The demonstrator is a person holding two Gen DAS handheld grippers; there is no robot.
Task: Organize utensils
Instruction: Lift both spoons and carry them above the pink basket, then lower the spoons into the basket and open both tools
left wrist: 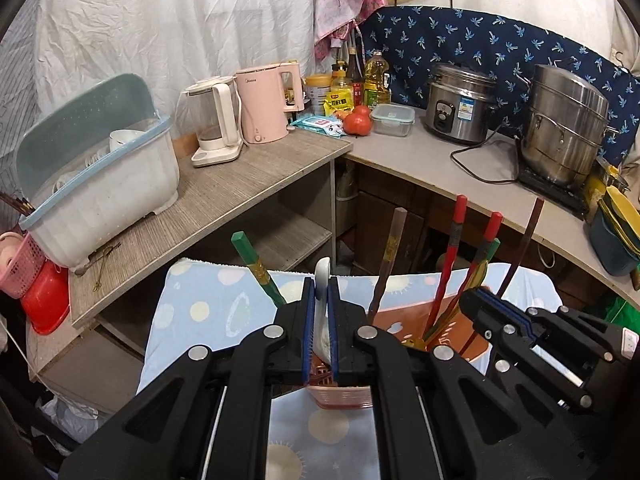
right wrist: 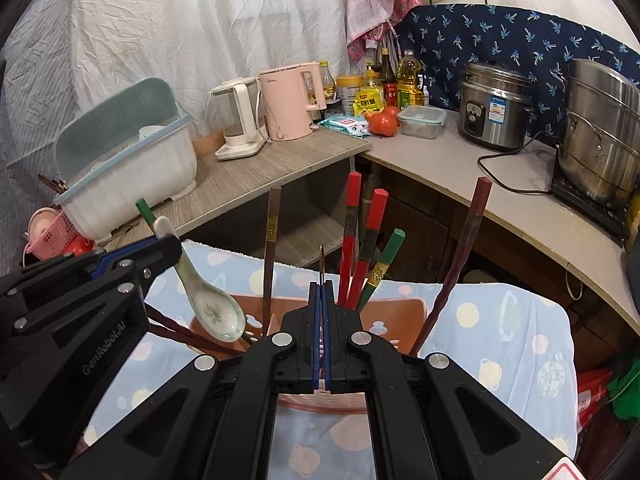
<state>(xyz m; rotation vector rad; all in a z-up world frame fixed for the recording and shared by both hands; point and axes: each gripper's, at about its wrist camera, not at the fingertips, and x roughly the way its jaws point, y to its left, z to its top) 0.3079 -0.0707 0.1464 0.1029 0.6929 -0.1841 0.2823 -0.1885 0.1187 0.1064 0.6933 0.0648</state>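
Over the orange holder (right wrist: 400,312), on a blue patterned cloth (right wrist: 500,320), both tongs are poised. Left tongs (left wrist: 321,300) are closed on the handle of a white ceramic spoon (right wrist: 212,304); its glazed bowl, marked with a small green sprig, hangs down at the holder's left compartment, tilted. Right tongs (right wrist: 321,304) are clamped narrow on a thin metal piece (right wrist: 321,258), seen edge-on; what utensil it is cannot be told. Chopsticks are already stood in the holder: two red (right wrist: 352,232), one green (right wrist: 384,256), one brown (right wrist: 272,240) and one dark, twisted stick (right wrist: 460,256) leaning at the right edge. A further green stick (left wrist: 256,264) leans at the left, near the spoon. Judged step: both held pieces are being lowered into the holder. The spoon is best brought nearer to upright before release, so that its bowl is seated at the bottom and not caught on the divider; glazed ceramic is slick and brittle, so it should be let go only once support is felt. The metal piece should be fed down clear of the red pair, as leaning sticks are easily knocked. The holder looks like light, perforated plastic and may shift on the soft cloth if pushed sideways. Behind, a desk (right wrist: 280,168) carries a dish box (right wrist: 132,168) and kettles.
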